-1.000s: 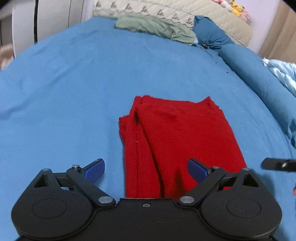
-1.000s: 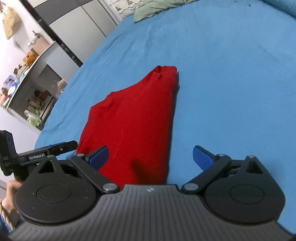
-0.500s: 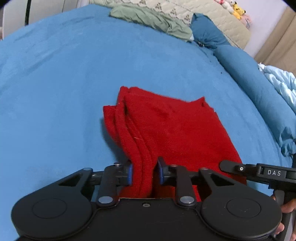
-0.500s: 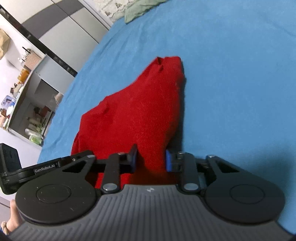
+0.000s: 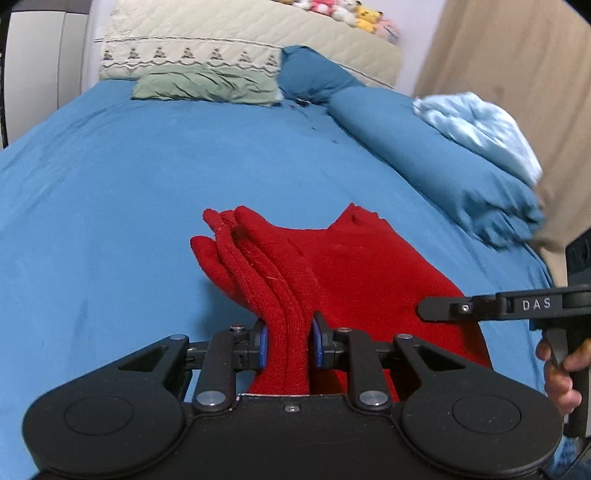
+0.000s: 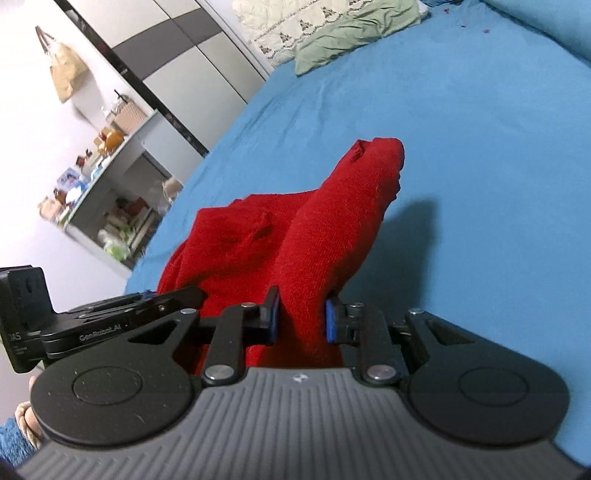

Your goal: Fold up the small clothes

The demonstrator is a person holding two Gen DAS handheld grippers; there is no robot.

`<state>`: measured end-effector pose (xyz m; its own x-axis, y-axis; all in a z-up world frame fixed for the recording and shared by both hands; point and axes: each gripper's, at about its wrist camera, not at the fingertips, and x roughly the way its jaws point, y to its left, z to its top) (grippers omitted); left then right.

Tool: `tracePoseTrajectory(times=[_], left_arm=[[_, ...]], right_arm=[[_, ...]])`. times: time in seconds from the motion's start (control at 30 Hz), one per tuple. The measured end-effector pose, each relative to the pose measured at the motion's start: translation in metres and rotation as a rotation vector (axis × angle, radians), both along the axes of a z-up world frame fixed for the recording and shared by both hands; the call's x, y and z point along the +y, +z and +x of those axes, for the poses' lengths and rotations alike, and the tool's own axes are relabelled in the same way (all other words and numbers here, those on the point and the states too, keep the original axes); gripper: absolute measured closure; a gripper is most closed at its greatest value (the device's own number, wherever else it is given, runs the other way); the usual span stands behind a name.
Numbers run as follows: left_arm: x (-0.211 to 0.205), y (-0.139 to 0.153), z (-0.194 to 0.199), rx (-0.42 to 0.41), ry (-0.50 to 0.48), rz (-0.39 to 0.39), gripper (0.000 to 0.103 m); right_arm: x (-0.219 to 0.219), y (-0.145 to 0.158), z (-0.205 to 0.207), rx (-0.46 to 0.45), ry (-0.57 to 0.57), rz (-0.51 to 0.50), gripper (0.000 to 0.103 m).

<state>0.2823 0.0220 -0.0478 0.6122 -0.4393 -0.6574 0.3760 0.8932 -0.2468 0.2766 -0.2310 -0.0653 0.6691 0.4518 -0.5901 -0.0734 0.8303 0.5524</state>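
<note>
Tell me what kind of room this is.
Most likely a bedroom: a bed with a blue sheet, a green pillow by the quilted headboard, and plush toys above it.

The blue bed (image 5: 110,192) lies open to the left of and beyond the red cloth (image 5: 354,273). Toward its head edge a green garment (image 5: 207,86) and a blue pillow (image 5: 314,74) lie in the way. A rolled duvet (image 5: 436,162) (pale blanket (image 5: 476,129) on top) lines the right edge.
</note>
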Motion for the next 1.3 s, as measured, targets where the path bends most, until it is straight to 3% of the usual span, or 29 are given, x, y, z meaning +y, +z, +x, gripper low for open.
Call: tracePoseTrajectory(times=[0.2,0.27,0.33,0.4,0.43,0.53,0.57,0.77,0.97,1.1,1.23,1.3], left_arm=[[-0.021,-0.066,-0.04,0.143,0.032,-0.035,0.078],[-0.022,-0.078,-0.046,0.132,0.059,-0.005,0.075],[-0.018,-0.075,-0.05,0.125,0.071,-0.023,0.073],[-0.017,-0.068,-0.05,0.107,0.081,-0.007,0.067],[-0.016,-0.063,-0.053,0.084,0.086,0.012,0.061],[-0.018,-0.054,-0.06,0.019,0.111,0.057,0.034],[-0.017,-0.056,-0.061,0.005,0.122,0.076,0.032],[-0.022,-0.084,-0.058,0.026,0.148,0.206,0.032],[-0.016,-0.104,-0.052,0.067,0.174,0.223,0.029],[-0.015,-0.082,-0.062,0.059,0.208,0.212,0.032],[-0.007,-0.03,-0.09,0.004,0.248,0.181,0.03],[-0.005,0.002,-0.11,-0.037,0.269,0.178,0.024]], right_arm=[[-0.02,-0.048,-0.061,0.104,-0.053,-0.071,0.064],[-0.023,-0.067,-0.071,0.127,-0.073,-0.088,0.063],[-0.028,-0.074,-0.078,0.109,-0.101,-0.04,0.06],[-0.028,-0.072,-0.081,0.107,-0.125,-0.042,0.046],[-0.027,-0.067,-0.083,0.096,-0.125,-0.055,0.043],[-0.027,-0.049,-0.09,0.026,-0.135,-0.093,0.02],[-0.028,-0.044,-0.093,0.013,-0.157,-0.124,0.015],[-0.031,-0.06,-0.085,0.052,-0.176,-0.291,0.017],[-0.022,-0.076,-0.078,0.074,-0.165,-0.353,0.017],[-0.026,-0.058,-0.094,0.047,-0.159,-0.334,0.017],[-0.021,-0.001,-0.129,-0.027,-0.156,-0.335,0.013],[-0.014,0.03,-0.151,-0.053,-0.17,-0.342,0.003]])
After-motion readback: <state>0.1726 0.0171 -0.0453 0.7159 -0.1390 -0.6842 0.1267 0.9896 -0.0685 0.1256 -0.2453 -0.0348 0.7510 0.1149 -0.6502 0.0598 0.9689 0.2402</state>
